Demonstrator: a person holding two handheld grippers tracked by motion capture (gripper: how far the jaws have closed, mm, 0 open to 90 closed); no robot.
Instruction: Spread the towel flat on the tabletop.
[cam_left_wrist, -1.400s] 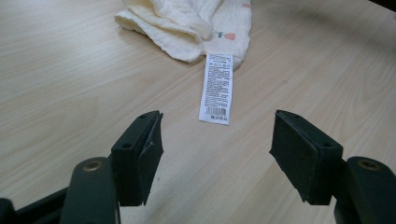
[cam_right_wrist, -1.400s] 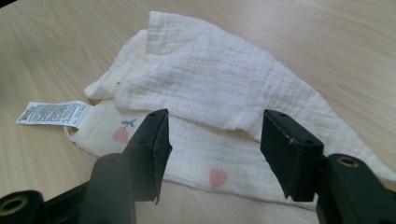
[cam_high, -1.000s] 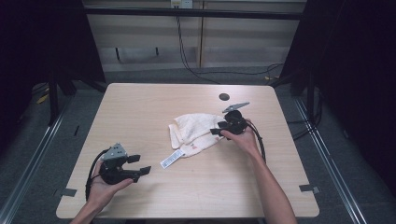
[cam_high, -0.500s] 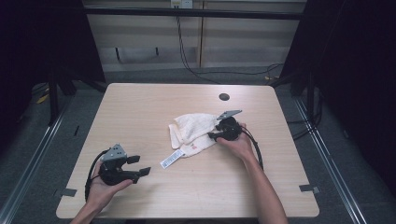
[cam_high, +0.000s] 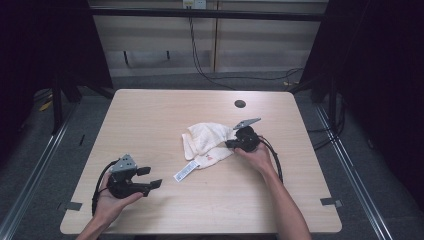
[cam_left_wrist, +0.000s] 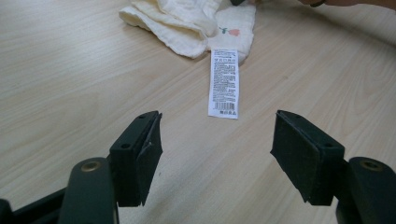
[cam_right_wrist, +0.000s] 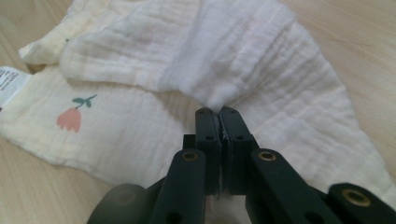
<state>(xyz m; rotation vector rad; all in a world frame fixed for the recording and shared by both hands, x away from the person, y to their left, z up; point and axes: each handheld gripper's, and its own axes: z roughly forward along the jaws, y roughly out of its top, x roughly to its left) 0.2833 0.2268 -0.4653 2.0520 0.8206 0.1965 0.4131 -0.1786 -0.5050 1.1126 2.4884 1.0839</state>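
A crumpled cream muslin cloth (cam_high: 207, 142) printed with a small pink flower (cam_right_wrist: 69, 120) lies near the middle of a light wooden table (cam_high: 150, 115), slightly toward the right edge. A long white care label (cam_left_wrist: 223, 82) trails flat from its near side, toward the table's near edge.

The right gripper (cam_right_wrist: 219, 116), held in a person's right hand (cam_high: 257, 157), has its black jaws pressed together on a raised fold of the cloth, the fabric bunching up where the tips meet. In the high view this gripper (cam_high: 235, 144) sits at the cloth's right side.

The left gripper (cam_high: 149, 177), held in the left hand (cam_high: 112, 200) near the table's near-left corner, stands well apart from the cloth. Its jaws are spread wide and hold nothing, and its own camera looks between them at the label.

A small dark round hole (cam_high: 240, 104) marks the table toward the far edge.
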